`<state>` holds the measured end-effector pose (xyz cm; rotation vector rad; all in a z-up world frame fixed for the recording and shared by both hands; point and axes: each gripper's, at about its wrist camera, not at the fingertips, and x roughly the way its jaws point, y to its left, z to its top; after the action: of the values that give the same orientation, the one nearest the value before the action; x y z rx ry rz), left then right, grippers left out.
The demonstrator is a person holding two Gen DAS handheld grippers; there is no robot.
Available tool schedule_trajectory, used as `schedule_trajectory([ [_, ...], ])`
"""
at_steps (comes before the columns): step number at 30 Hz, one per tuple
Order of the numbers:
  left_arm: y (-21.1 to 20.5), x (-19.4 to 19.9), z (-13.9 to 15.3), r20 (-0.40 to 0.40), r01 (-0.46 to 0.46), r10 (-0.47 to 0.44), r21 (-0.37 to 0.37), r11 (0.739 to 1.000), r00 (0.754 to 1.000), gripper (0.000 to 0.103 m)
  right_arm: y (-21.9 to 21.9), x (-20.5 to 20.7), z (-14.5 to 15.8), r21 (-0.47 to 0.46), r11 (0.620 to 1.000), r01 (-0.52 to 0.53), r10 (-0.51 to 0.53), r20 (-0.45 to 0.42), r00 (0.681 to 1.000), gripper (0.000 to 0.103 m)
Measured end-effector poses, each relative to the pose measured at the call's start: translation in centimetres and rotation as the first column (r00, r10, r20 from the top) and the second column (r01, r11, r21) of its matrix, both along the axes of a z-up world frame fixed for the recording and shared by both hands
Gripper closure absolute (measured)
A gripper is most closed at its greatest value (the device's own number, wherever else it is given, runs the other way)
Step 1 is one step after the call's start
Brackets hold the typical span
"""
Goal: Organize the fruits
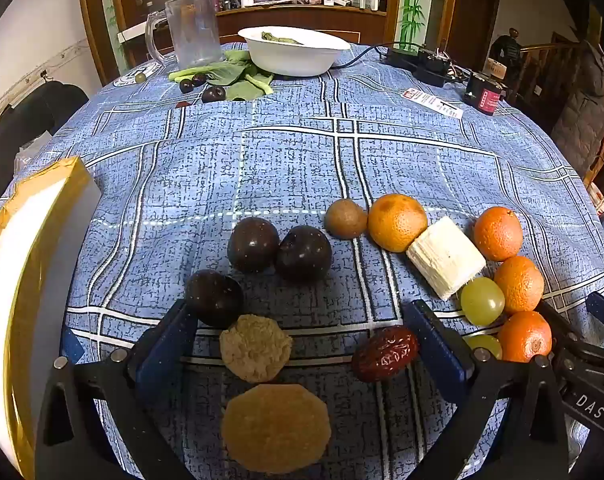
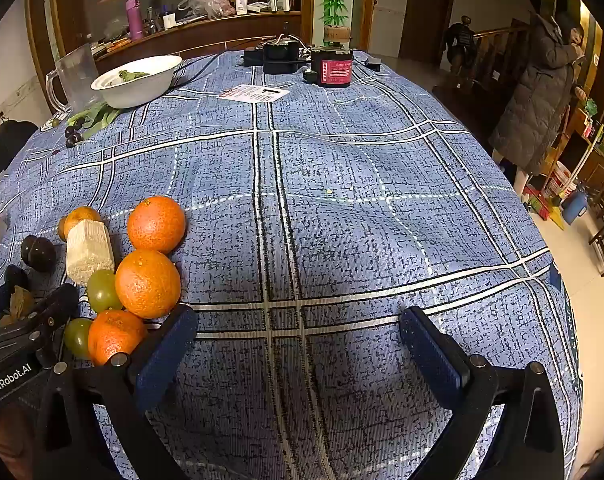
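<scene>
My left gripper stands open low over the blue checked tablecloth. Between its fingers lie a crumbly tan round piece, a flat yellowish disc and a red date, none touched. A dark plum sits by the left finger; two more plums lie beyond. To the right are a kiwi, several oranges, a white chunk and green grapes. My right gripper is open over bare cloth, with the oranges just left of its left finger.
A white bowl, a clear jug, green leaves and small dark fruits stand at the far side. A yellow-edged white box lies at the left. Electrical gear and a card sit far right. A person stands beyond the table.
</scene>
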<state>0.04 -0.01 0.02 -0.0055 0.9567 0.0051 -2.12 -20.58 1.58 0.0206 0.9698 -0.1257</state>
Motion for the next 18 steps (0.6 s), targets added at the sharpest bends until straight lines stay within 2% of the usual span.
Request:
schedule_trajectory([
  [18,-0.03,-0.03,-0.02,0.0,0.001,-0.001,0.001,1.0,1.0,0.0,0.03,0.0,0.0,0.0,1.0,0.0,0.0,0.0,1.0,0.001],
])
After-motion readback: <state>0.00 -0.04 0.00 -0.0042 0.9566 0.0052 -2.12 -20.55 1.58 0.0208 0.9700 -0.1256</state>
